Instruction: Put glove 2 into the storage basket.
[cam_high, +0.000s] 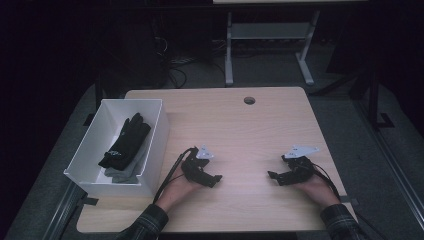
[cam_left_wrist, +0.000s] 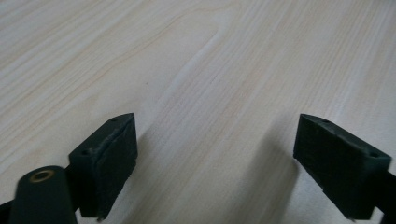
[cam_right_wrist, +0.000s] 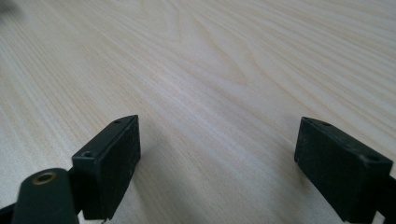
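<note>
a: what's left of the left gripper (cam_high: 216, 179)?
b: a white box (cam_high: 155, 135) at the table (cam_high: 250, 135) edge, just beside it, with black gloves (cam_high: 125, 142) lying inside on something grey.
a: its jaws?
b: wide apart, only bare wood between them.
a: and the right gripper (cam_high: 272, 175)?
b: well apart to the right, jaws spread too, nothing held, low over the table.

High view overlooks whole table (cam_high: 240, 120) from above; gripper views skim tabletop close, shared wood.
</note>
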